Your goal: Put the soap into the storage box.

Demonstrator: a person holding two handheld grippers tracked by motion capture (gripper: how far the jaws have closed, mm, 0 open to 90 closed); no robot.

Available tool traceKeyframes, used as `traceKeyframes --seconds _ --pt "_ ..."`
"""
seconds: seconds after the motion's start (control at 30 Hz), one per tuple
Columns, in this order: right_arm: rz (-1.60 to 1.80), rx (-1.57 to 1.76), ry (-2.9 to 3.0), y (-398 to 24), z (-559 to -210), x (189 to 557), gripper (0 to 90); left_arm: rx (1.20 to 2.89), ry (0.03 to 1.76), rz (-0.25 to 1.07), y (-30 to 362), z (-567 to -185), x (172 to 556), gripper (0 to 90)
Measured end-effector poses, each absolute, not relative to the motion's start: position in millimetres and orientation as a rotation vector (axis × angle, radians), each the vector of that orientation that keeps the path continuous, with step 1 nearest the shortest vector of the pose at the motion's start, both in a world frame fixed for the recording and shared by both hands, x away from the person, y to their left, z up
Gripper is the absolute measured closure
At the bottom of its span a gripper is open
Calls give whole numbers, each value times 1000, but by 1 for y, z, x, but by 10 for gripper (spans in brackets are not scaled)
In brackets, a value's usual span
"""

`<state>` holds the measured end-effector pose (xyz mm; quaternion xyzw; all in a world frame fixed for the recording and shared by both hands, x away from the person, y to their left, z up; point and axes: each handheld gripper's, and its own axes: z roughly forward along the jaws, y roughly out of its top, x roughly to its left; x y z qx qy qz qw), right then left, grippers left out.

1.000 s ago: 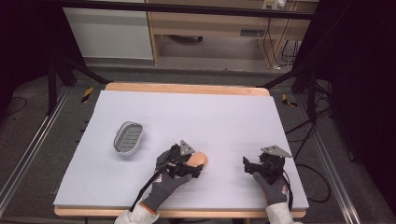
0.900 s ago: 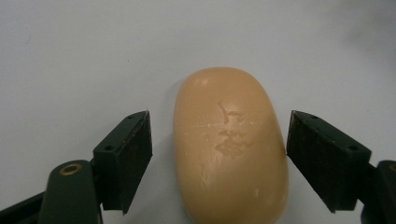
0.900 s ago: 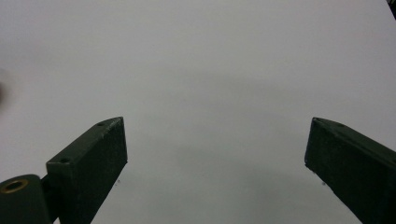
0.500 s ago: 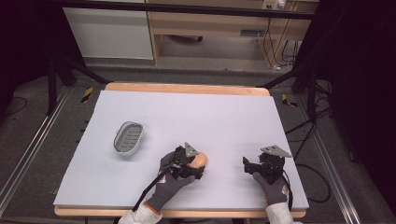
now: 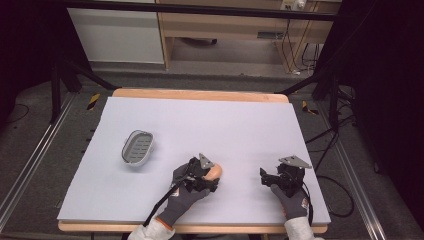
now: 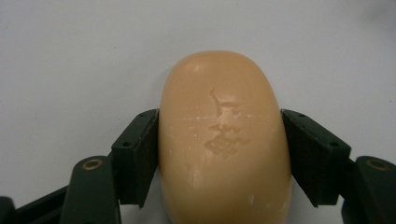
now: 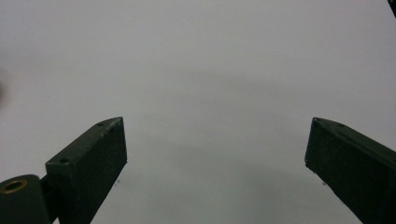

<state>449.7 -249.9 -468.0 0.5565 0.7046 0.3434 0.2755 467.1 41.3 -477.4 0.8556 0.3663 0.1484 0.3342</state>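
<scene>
Soap dish (image 5: 137, 148): grey, empty, on the left part of the white table (image 5: 210, 125), well apart from both hands.
Left gripper (image 5: 209, 176): jaws closed onto the sides of the tan soap bar (image 6: 224, 135); compared with a second ago it sits slightly farther right, the bar still low at the near middle.
Meaning: likely a grasp just secured, a carry to the dish next.
Right gripper (image 5: 270, 176): jaws wide apart, holding nothing, unmoved at near right.
</scene>
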Motion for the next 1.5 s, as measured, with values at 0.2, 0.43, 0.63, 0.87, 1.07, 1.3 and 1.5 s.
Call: traceKeyframes --seconds 0.2,0.43,0.63,0.87,1.07,1.3,1.5 --pt "923 1494 1890 -250 -468 450 57 2232 958 395 40 -477 465 312" --pt "920 1494 1887 -251 -467 450 56 2226 938 390 47 -469 462 314" --pt "923 1498 1884 -250 -467 449 56 2210 936 390 56 -458 459 314" --pt "927 1498 1880 -250 -467 449 56 2189 922 391 67 -445 455 315" --pt "925 1494 1883 -250 -467 449 56 2174 923 396 78 -439 453 314" --pt "924 1496 1883 -250 -467 449 55 2159 927 395 96 -435 447 315" --pt "927 1502 1880 -250 -467 449 55 2139 945 405 113 -431 443 315"
